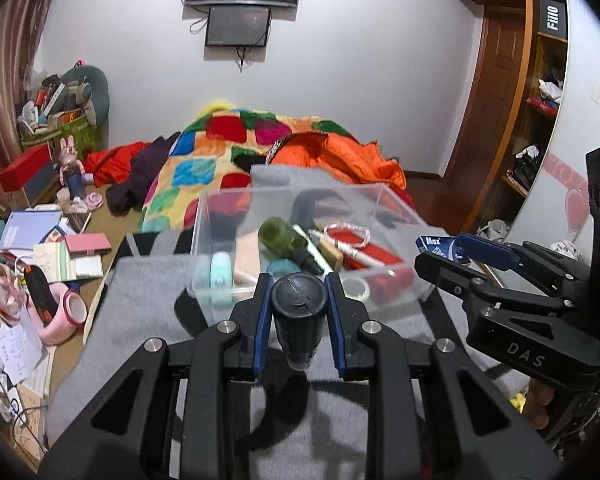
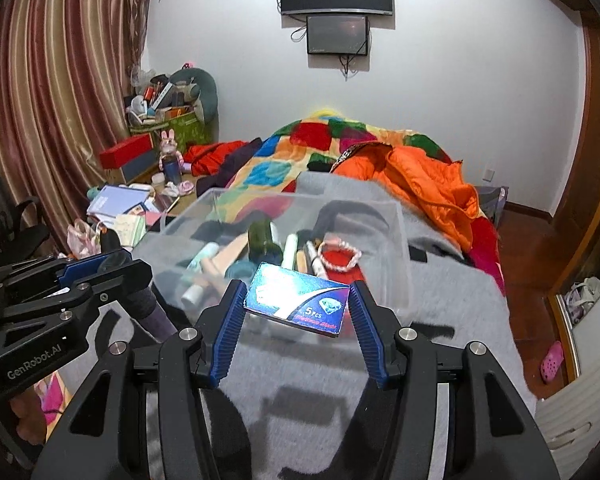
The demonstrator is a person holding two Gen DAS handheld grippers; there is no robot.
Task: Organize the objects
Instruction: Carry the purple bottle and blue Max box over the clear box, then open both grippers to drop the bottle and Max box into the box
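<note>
A clear plastic box [image 1: 396, 208] [image 2: 400, 232] stands on a grey blanket [image 1: 148, 280] [image 2: 452, 280]. It holds a green bottle [image 1: 280, 236] [image 2: 262, 236], pens, a red case [image 1: 380, 248] and a pink-white bracelet [image 2: 338, 254]. My left gripper [image 1: 299, 294] is shut on a black cylindrical bottle [image 1: 298, 312], held just before the box's near wall. My right gripper [image 2: 298, 300] is shut on a small blue carton [image 2: 296, 300] marked "5 PCS", raised in front of the box. Each gripper shows in the other's view: the right [image 1: 460, 258], the left [image 2: 104, 266].
A patchwork quilt [image 1: 204, 160] and an orange duvet [image 2: 432, 184] lie behind the box. A cluttered desk [image 1: 40, 240] with books, a pink cup and a red box is at left. A wooden wardrobe [image 1: 500, 100] stands at right; screens hang on the wall.
</note>
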